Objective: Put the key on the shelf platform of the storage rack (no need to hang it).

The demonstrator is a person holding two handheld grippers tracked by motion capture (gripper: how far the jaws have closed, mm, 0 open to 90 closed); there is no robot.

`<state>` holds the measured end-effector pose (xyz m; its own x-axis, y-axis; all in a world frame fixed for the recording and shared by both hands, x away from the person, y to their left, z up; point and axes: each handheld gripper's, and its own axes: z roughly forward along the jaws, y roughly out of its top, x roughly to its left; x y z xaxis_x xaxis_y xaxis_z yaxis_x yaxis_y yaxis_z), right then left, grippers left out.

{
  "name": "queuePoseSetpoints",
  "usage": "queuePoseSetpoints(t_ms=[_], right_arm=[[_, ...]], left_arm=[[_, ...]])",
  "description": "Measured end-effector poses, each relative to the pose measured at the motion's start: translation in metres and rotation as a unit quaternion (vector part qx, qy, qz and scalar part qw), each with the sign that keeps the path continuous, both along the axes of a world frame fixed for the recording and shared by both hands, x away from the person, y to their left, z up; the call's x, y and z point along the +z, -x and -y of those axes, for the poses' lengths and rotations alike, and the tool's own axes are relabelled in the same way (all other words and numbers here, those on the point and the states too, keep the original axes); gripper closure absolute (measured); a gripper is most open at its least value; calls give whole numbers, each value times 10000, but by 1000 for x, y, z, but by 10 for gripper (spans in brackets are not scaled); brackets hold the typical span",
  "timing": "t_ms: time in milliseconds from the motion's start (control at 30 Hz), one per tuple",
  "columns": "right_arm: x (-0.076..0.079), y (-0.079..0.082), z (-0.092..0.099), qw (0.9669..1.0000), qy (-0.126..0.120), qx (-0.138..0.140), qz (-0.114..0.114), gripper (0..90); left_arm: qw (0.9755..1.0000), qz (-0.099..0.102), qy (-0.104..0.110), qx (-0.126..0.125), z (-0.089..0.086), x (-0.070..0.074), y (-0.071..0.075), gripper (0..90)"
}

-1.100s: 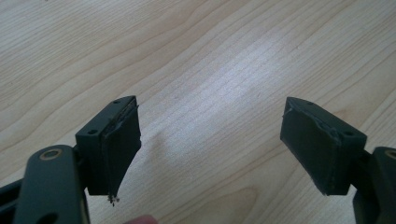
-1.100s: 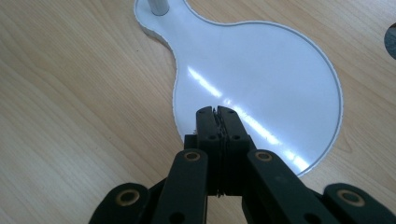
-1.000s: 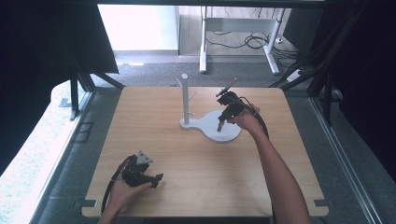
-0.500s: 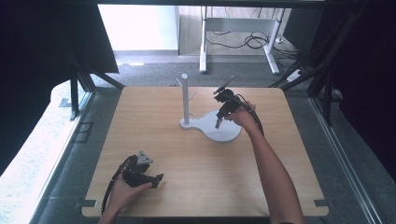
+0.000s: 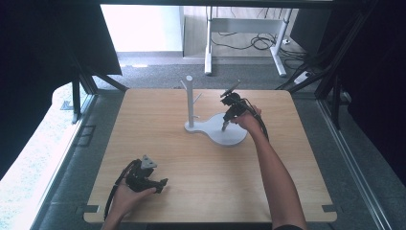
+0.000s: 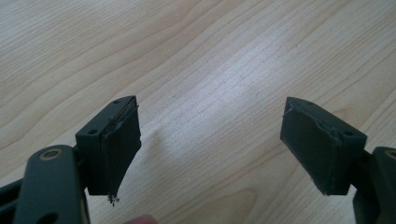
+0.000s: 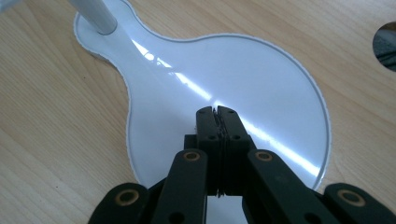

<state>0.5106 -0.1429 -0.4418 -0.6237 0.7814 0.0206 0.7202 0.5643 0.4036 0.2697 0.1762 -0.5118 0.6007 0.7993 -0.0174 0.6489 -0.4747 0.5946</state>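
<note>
My right claw [image 5: 224,125], jaws together and empty, has dipped toward the white stand [image 5: 230,136] base at twelve o'clock; pressing it comes next.

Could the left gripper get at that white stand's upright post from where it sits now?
Probably yes. The left gripper rests near the table's front edge, jaws open, with bare wood between it and the post. The right gripper, shut, hangs over the stand's round base, beside the post rather than across the path.
</note>
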Motion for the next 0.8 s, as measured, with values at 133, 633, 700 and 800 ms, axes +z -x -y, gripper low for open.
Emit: queuePoseSetpoints(t_ms=[133,633,700,800], right_arm=[[-7,-1,3,10000,16,-57,-13,890],[-27,-6,8,9999,57,-90,11,737],[-25,-3,10,9999,79,-96,82,693],[-20,3,14,9997,-6,-120,197,630]], left_arm=[[10000,-5,5,1,1,0,0,206],[10000,5,41,67,-3,-1,-1,206],[10000,15,31,72,-4,-1,-1,205],[9999,22,54,109,-6,-1,-1,206]])
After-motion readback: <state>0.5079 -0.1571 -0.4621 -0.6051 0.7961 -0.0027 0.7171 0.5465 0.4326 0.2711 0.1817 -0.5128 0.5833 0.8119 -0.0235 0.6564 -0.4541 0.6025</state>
